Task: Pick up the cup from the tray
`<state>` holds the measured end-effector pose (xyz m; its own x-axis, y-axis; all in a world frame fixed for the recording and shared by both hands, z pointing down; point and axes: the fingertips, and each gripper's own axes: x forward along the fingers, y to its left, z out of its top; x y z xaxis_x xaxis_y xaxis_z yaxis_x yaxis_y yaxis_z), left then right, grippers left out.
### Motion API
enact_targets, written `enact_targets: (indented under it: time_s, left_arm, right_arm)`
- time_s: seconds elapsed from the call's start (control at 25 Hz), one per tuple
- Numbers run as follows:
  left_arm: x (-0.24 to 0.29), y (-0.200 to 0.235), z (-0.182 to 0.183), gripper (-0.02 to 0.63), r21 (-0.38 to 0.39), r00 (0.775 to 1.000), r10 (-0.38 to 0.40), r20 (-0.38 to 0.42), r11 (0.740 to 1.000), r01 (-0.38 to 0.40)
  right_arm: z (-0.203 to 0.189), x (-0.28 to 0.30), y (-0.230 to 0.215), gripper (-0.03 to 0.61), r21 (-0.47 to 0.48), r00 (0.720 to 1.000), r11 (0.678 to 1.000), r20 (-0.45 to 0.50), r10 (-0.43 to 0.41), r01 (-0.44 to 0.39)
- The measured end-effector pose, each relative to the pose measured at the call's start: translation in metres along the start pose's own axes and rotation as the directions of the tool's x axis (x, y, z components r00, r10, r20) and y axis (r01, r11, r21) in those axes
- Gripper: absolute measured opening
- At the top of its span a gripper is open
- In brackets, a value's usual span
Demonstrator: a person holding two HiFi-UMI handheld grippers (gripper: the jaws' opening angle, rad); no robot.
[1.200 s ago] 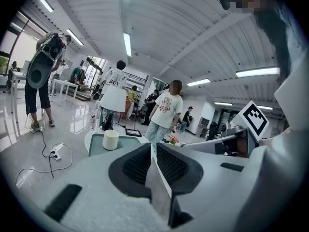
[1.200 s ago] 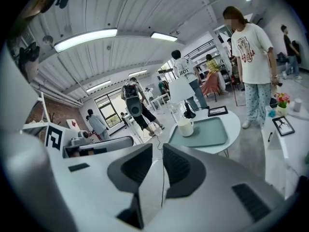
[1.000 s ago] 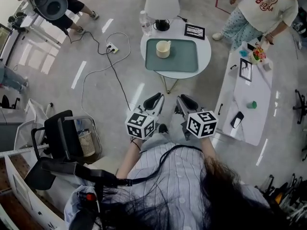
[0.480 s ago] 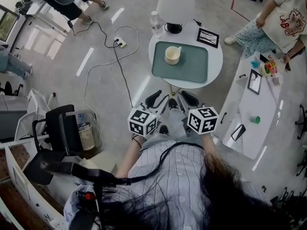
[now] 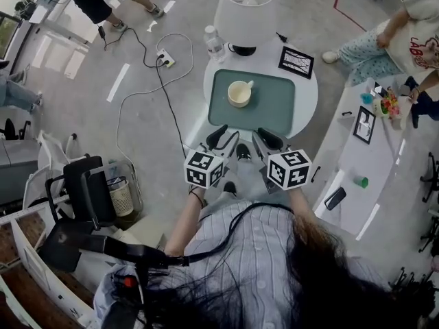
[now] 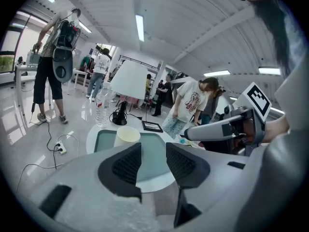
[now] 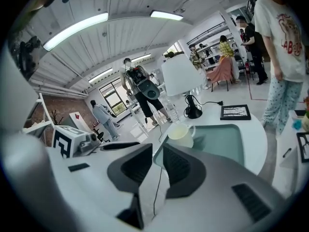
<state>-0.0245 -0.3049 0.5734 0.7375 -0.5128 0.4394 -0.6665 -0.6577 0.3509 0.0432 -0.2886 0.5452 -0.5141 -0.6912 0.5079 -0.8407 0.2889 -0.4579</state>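
Cup: the cream ceramic cup (image 5: 239, 93) with one handle stands upright on the dull green rectangular plastic tray (image 5: 271, 108), in the tray's left half as I face it. Its handle points toward the tray's far right corner.
Tray: it lies flat on the round white table (image 5: 306, 108) and takes up most of the tabletop.
Left tongs: my left tongs (image 5: 223, 141) hang just short of the tray's near edge, off the table. The jaws are opening, the dark ribbed pads are apart and nothing is between them. In the left gripper view the cup shows above the left pad, well beyond the tips.
Right tongs: my right tongs (image 5: 264, 141) hang beside the left ones, also just short of the tray's near edge. The pads are parted by a narrow gap and pinch nothing. In the right gripper view the cup sits past the tips, untouched.
Behind the tray: a white cone-shaded lamp (image 5: 245, 9) on a black foot stands just beyond the far edge.
Far left of the tray: a clear plastic water bottle (image 5: 213, 42) stands upright.
Far right of the tray: a black-framed picture (image 5: 296, 62) lies flat on the table.
Right of the tray: a long white bench (image 5: 357, 170) stands well apart from it and carries small items.
Left of the tray: a white power strip (image 5: 164, 62) with black cable lies on the floor.
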Motion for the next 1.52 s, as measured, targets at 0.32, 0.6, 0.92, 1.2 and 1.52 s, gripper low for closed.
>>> enact_targets:
  time_s: [0.32,0.6,0.92,1.2,1.52]
  left_arm:
    - [0.056,0.04,0.002,0.255,-0.023,0.999,0.036,-0.011,0.999,-0.036]
    - [0.095,0.06,-0.009,0.342,0.025,0.996,0.042,-0.073,0.999,-0.04]
    - [0.127,0.083,-0.021,0.434,0.037,0.993,0.073,-0.088,0.997,-0.07]
    - [0.153,0.095,-0.025,0.456,0.073,0.991,0.068,-0.113,0.996,-0.06]
    - [0.169,0.096,-0.03,0.463,0.076,0.992,0.057,-0.112,0.996,-0.049]
  right_arm:
    - [0.008,0.018,-0.041,0.083,0.019,0.999,1.0,-0.053,-0.007,0.008]
    - [0.01,0.034,-0.064,0.083,0.028,0.996,0.999,-0.09,-0.014,0.016]
    - [0.014,0.044,-0.078,0.083,0.038,0.993,0.999,-0.113,-0.024,0.029]
    - [0.007,0.045,-0.085,0.083,0.054,0.989,0.997,-0.138,-0.045,0.053]
    - [0.002,0.043,-0.093,0.083,0.082,0.985,0.993,-0.151,-0.077,0.091]
